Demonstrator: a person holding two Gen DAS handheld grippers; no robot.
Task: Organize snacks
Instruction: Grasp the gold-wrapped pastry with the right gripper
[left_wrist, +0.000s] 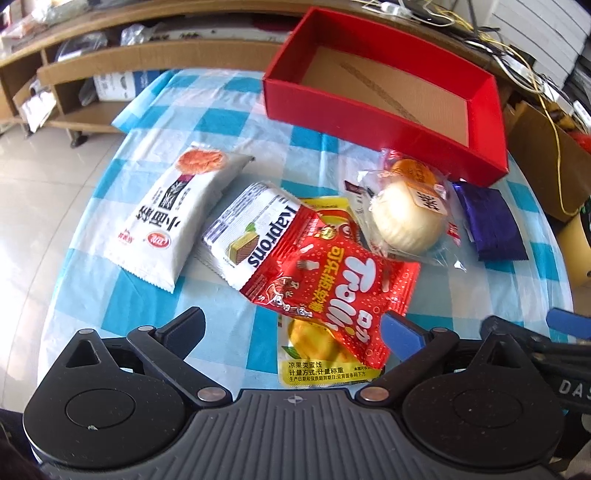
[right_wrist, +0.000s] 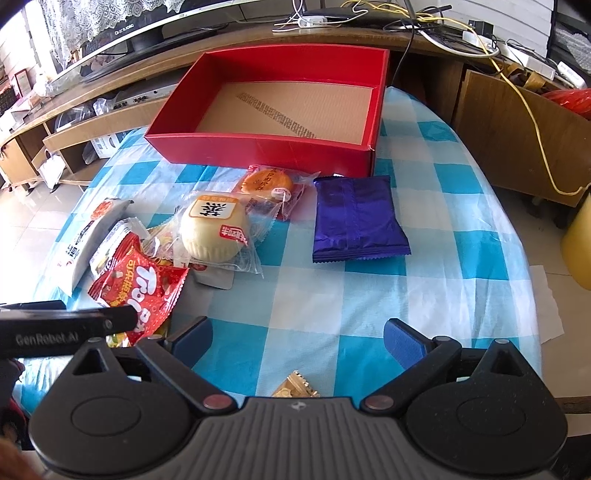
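left wrist view showed the left gripper spread wide over the red gummy packet, holding nothing. right gripper was likewise open and empty, facing the purple packet. red box sat empty beyond, likely the destination.
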